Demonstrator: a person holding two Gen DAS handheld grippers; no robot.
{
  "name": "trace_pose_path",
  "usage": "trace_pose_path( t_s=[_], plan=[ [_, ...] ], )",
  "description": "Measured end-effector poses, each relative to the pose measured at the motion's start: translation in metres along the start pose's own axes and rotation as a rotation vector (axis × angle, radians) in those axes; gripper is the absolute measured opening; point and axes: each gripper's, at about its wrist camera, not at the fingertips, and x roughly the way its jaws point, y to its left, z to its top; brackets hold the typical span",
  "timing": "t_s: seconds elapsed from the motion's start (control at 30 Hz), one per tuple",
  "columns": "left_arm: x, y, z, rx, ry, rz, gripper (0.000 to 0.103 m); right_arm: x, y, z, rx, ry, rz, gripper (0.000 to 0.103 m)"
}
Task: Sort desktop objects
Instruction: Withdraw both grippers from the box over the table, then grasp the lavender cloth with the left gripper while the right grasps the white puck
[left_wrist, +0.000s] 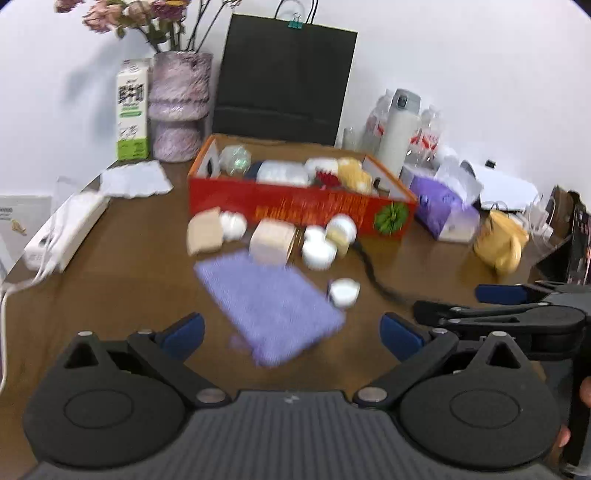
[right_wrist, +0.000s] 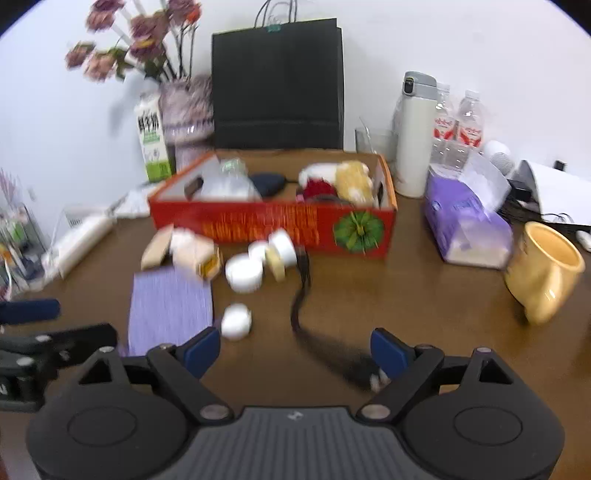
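The purple cloth (left_wrist: 267, 310) lies flat on the brown desk (left_wrist: 110, 266), just in front of the red box (left_wrist: 295, 206), with 1 small white jar (left_wrist: 344, 291) beside its right edge and a cluster of white jars (left_wrist: 325, 240) and small cartons (left_wrist: 273, 240) between it and the box. It looks soft, light and limp, so it would likely sag when lifted; a pinch at a free corner or edge seems the best hold. The jars look stiff and smooth, perhaps slippery, best taken across their sides. A black cord (right_wrist: 301, 295) trails toward the right gripper (right_wrist: 295, 350). Both that claw and the left gripper (left_wrist: 291, 332) are spread wide and hold nothing. Writing on the box and the milk carton (left_wrist: 132, 110) is too blurred to read.
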Motion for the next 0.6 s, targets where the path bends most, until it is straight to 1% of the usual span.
trace_pose_path(
  t_s=[0.07,0.17,0.23,0.3,0.37,0.43,0.53,0.6],
  plan=[
    [-0.011,0.003,-0.018,0.013,-0.016,-0.018,0.103,-0.014,0.004,-0.022,-0.009,-0.030,-0.012,0.088],
    [-0.028,0.008,-0.042,0.024,-0.046,-0.022,0.103,-0.037,0.012,-0.054,-0.008,-0.074,0.006,0.088],
    [-0.039,0.009,-0.062,0.019,-0.060,-0.024,0.103,-0.051,0.020,-0.075,-0.056,-0.103,0.028,0.089],
    [-0.049,0.009,-0.082,-0.010,-0.071,0.007,0.103,-0.061,0.028,-0.096,-0.115,-0.130,0.000,0.089],
    [-0.054,0.006,-0.094,-0.020,-0.087,0.022,0.103,-0.066,0.033,-0.113,-0.141,-0.127,-0.023,0.089],
    [-0.055,0.001,-0.101,0.008,-0.099,0.041,0.103,-0.070,0.033,-0.124,-0.134,-0.125,-0.004,0.089],
    [-0.048,-0.004,-0.106,0.047,-0.068,0.073,0.103,-0.078,0.029,-0.124,-0.093,-0.169,0.007,0.094],
    [-0.046,-0.004,-0.107,0.045,-0.055,0.070,0.103,-0.073,0.027,-0.123,-0.074,-0.137,-0.002,0.093]
  ],
)
